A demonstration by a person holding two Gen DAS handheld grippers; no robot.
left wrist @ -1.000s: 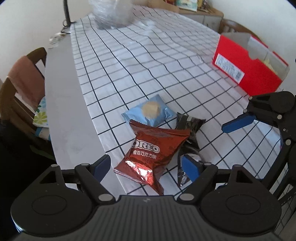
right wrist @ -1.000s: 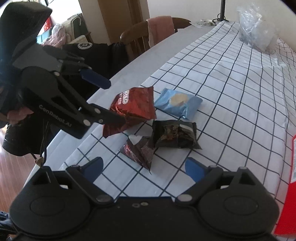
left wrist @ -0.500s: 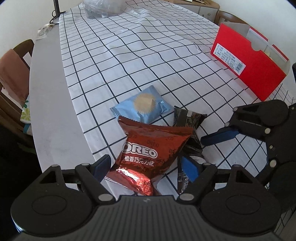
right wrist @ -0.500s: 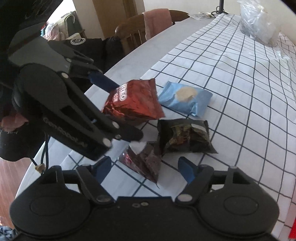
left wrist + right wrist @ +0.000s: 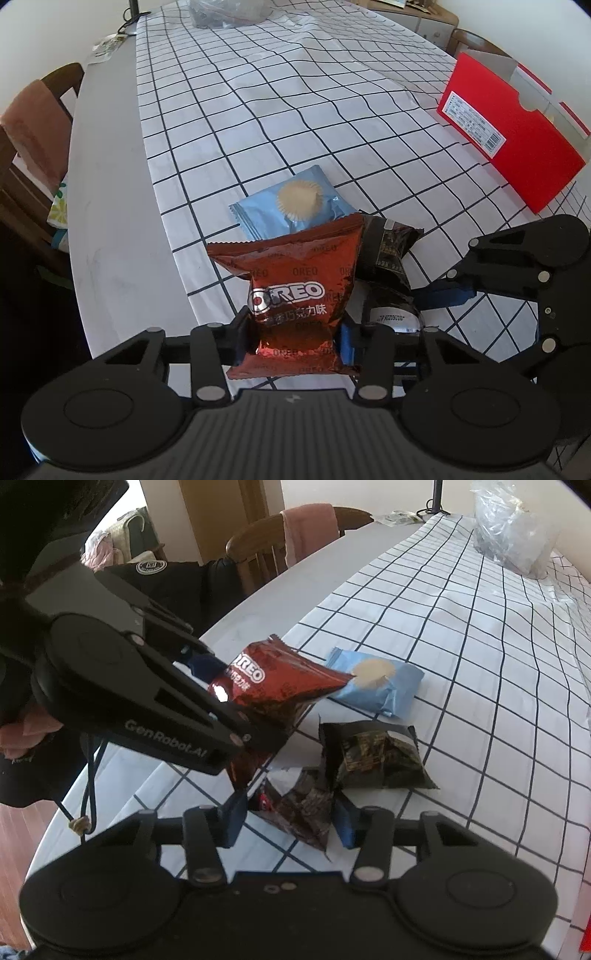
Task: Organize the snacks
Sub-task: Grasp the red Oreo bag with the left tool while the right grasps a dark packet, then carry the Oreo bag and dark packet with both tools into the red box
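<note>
Grippers first: your left gripper (image 5: 295, 332) has just closed on the crinkly red-brown foil Oreo packet (image 5: 295, 284), pinched low so it stands up off the checked tablecloth (image 5: 295, 110); your right gripper (image 5: 290, 821) has just clamped the small dark maroon wrapper (image 5: 299, 808). Beyond lie the black snack pouch (image 5: 376, 757) and pale blue biscuit packet (image 5: 291, 206); farthest, the open red cardboard box (image 5: 509, 144), likely their destination.

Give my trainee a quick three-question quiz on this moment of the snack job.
1. True or false: the left claw is shut on the red Oreo packet.
2. Which packet sits between the right claw's fingers? A) the light blue packet B) the dark reddish packet C) the black packet
3. Fill in: the open red box stands on the ____ tablecloth.

Key: 1 true; 2 B; 3 checked.
</note>
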